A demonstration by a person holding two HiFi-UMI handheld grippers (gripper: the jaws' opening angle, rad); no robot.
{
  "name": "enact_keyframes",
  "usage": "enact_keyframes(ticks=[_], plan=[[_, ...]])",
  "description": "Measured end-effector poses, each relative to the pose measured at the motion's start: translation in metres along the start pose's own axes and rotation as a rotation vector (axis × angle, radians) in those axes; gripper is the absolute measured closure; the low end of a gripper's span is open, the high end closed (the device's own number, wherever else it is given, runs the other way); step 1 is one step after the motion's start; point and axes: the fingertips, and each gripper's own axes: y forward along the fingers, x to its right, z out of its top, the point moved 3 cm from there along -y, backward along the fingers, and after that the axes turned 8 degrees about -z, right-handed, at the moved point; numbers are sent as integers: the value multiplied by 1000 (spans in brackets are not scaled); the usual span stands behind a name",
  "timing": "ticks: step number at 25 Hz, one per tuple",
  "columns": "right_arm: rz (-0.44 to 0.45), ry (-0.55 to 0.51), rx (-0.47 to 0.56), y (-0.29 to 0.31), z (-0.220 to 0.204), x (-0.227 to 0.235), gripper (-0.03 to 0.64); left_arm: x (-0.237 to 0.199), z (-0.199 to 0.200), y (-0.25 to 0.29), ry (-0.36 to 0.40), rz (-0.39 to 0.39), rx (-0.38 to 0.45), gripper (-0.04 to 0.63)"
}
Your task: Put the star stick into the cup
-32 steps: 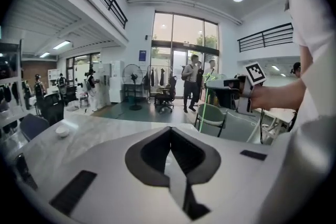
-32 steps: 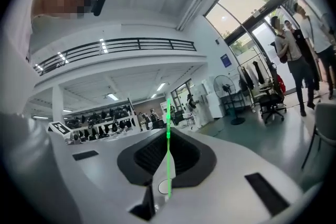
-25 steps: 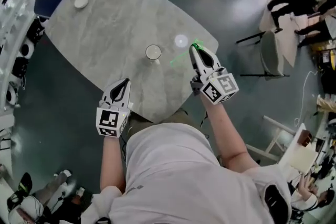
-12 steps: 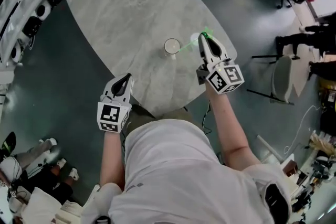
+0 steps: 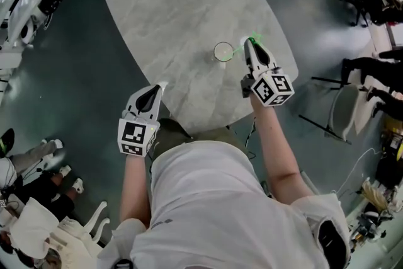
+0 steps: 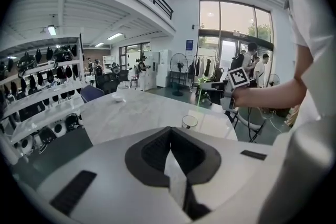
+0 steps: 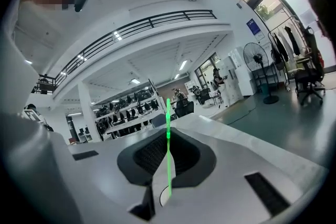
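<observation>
Over grey marble table (image 5: 189, 16): clamped thin green star stick (image 7: 168, 131) in right gripper (image 5: 250, 42), angled toward glass cup (image 5: 223, 51) just beside it, not yet inside. Held left gripper (image 5: 158, 86) at table's near edge, jaws together, empty, well apart from cup.

No legible writing anywhere
The marker cubes (image 5: 272, 89) bear only black-and-white squares; the blue sign (image 6: 189, 44) left of the tall window (image 6: 236, 29) is too small to read.
</observation>
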Motion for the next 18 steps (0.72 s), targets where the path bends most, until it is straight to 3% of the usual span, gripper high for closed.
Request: enact_keyframes(ticks=[8, 18], plan=[[-9, 33, -87, 19, -39, 9, 595, 1, -21, -3, -19, 31, -39, 594], [-4, 54, -130, 31, -55, 17, 594, 3, -29, -6, -60, 65, -50, 594]])
